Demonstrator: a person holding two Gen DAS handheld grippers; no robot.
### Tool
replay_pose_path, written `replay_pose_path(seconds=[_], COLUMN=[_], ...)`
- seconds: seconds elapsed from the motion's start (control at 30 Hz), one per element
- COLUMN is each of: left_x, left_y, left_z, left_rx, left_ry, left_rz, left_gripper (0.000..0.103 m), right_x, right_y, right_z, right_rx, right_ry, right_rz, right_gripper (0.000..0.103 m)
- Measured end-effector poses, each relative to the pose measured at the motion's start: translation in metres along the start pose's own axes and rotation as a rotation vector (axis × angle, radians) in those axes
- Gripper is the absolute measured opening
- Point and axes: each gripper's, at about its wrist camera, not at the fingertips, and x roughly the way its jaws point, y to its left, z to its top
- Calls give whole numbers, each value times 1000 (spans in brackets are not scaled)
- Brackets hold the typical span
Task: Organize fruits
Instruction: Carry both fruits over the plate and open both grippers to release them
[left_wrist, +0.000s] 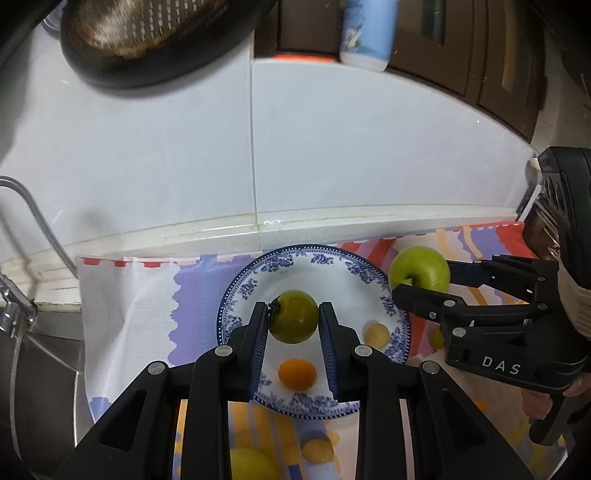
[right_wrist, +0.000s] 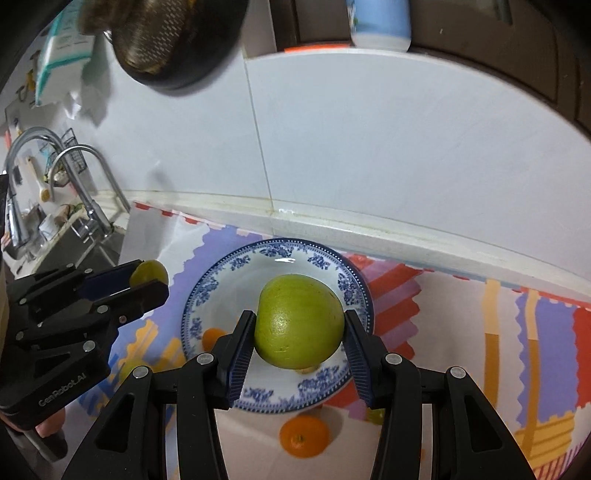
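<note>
While both grippers hang over the plate (left_wrist: 332, 273):
Left gripper (left_wrist: 293, 314): clamped on a small dark-green fruit (left_wrist: 293, 321), frame centre.
Right gripper (right_wrist: 299, 326): gripping a green apple (right_wrist: 299, 326), frame centre.
On plate: small orange fruit (left_wrist: 297, 373), pale yellow piece (left_wrist: 376, 334).
Nearby: orange (right_wrist: 303, 435) on cloth, lower centre.
Surface: striped cloth (right_wrist: 461, 325), white tiled wall (left_wrist: 369, 147).
Upper left: dark colander (left_wrist: 147, 33); faucet (right_wrist: 85, 177) at left.

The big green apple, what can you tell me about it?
The apple is round, smooth and yellow-green, with a few small brown marks. The right gripper squeezes it from both sides and holds it above the plate, not touching it. In the left view its stem dimple faces the camera.
</note>
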Motion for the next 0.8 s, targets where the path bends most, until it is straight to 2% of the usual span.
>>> replay_pose_path(seconds=[0.5,0.8], left_x=[85,103], left_y=[17,14], left_z=[3,1], left_rx=[-51,-38], left_ry=[244,298], left_rz=[-44,-43], left_gripper=[28,28], right_x=[79,98], right_y=[-14,-19], right_z=[9,1], right_rx=[-3,10], right_ry=[184,236], right_rz=[26,26], right_gripper=[48,48])
